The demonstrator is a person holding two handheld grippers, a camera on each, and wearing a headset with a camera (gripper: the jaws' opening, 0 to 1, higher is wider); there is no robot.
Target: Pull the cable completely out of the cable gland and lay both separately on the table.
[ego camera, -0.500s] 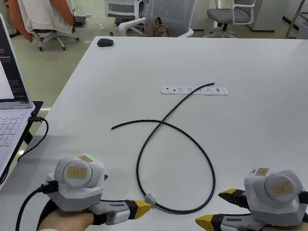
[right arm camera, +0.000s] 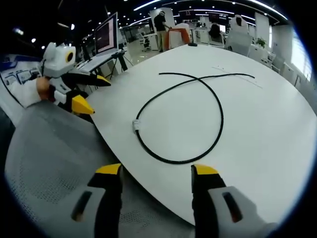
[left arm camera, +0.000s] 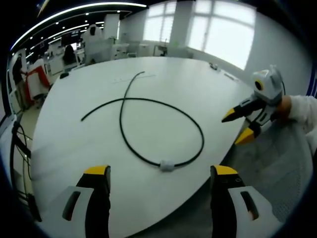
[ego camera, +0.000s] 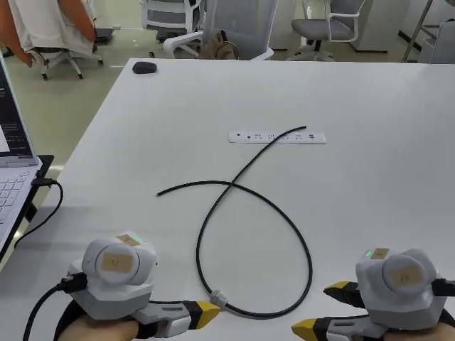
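A long black cable (ego camera: 307, 249) lies in a crossed loop on the white table (ego camera: 384, 185). A small light-grey cable gland (ego camera: 218, 297) sits on the cable at the near end of the loop, also seen as the gland (left arm camera: 167, 165) and the gland (right arm camera: 136, 124). My left gripper (left arm camera: 161, 172) is open, and its yellow tip (ego camera: 206, 312) lies just left of the gland without touching it. My right gripper (ego camera: 321, 309) is open too, at the near table edge to the right of the loop, with nothing between its jaws.
A white power strip (ego camera: 277, 137) lies under the cable's far end. A black mouse (ego camera: 144, 67) sits at the far left corner. A laptop (ego camera: 11, 177) and its black lead hang off the left side. Office chairs stand beyond the table.
The head camera has shifted a little. Cable and gland lie as before, and both grippers stay open at the near edge.
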